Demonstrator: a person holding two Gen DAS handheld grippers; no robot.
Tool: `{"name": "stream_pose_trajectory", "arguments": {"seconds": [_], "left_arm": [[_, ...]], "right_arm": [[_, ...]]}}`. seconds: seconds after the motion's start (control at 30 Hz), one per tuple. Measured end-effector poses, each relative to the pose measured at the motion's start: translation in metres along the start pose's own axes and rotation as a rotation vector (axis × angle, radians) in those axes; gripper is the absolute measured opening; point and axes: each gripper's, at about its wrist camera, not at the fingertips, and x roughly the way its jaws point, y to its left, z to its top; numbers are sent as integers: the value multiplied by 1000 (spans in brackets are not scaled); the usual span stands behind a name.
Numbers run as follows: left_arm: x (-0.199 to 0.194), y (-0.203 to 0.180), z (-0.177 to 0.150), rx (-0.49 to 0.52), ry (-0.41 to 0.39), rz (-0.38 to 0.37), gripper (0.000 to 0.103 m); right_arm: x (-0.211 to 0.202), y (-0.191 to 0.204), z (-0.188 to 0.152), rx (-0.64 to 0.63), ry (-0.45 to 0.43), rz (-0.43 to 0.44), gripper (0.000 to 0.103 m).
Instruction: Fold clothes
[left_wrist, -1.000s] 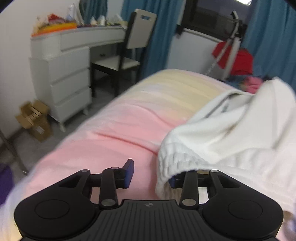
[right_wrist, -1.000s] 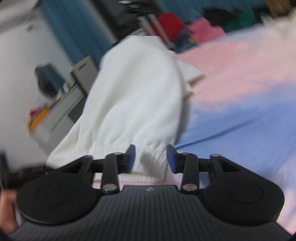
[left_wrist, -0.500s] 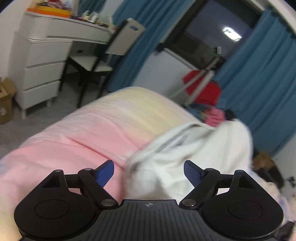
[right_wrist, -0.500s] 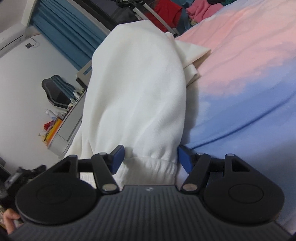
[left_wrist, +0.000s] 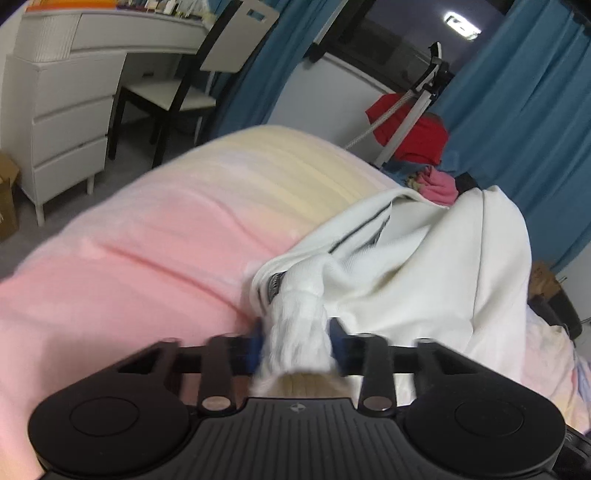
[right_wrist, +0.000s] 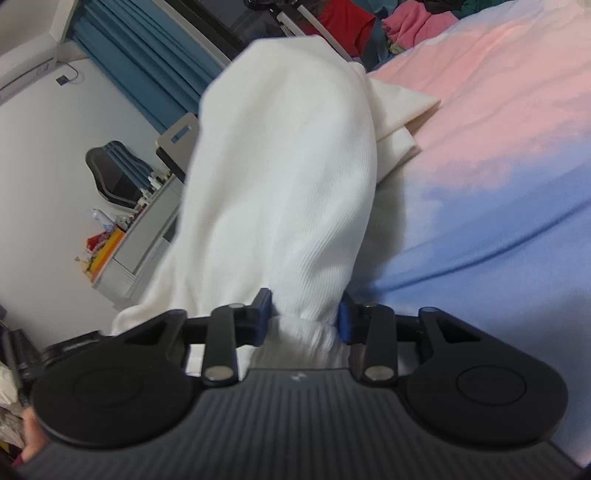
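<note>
Both jaws, spread wide half a second ago, are closing: the left hand-held gripper (left_wrist: 297, 341) and right hand-held gripper (right_wrist: 304, 317) each pinch a gathered cuff of the white ribbed knit garment (right_wrist: 291, 177), draped near the pink-and-blue bed's (left_wrist: 147, 251) edge, ready for lifting.

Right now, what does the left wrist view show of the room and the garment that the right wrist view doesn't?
Only the left wrist view shows the white drawers, the whole chair, the yellow end of the bedspread and the garment's dark zipper edge, with the left gripper closing on a bunched cuff. Only the right wrist view shows the blue part of the bedspread, with the right gripper closing around another cuff. Both show the white garment, pink bedspread and blue curtains.
</note>
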Motion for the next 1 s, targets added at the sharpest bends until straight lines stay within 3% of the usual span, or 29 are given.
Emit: {"name": "stream_pose_trajectory", "arguments": {"seconds": [0.13,0.3,0.37,0.5,0.63,0.77,0.93,1.0], "left_arm": [[-11,-3,25,-32,-71,-22,16],[-21,-10,104,37,-164,-6,16],[-23,-14,139,105,-225,31,16],[0,-16,188,198,-323,178,16],[66,3,204,214,-277,311,16],[129,46,197,126,-174,378,17],[138,77,181,116,-172,351,28],[128,77,177,137,-178,349,41]], "right_arm": [[-20,34,-13,15,-6,47,35],[-11,92,-36,32,19,156,32],[13,113,-43,74,28,217,32],[65,155,-57,119,49,315,32],[128,178,-76,86,111,289,32],[164,169,-86,74,173,242,32],[164,170,-76,6,201,241,37],[159,175,-69,-38,209,218,46]]}}
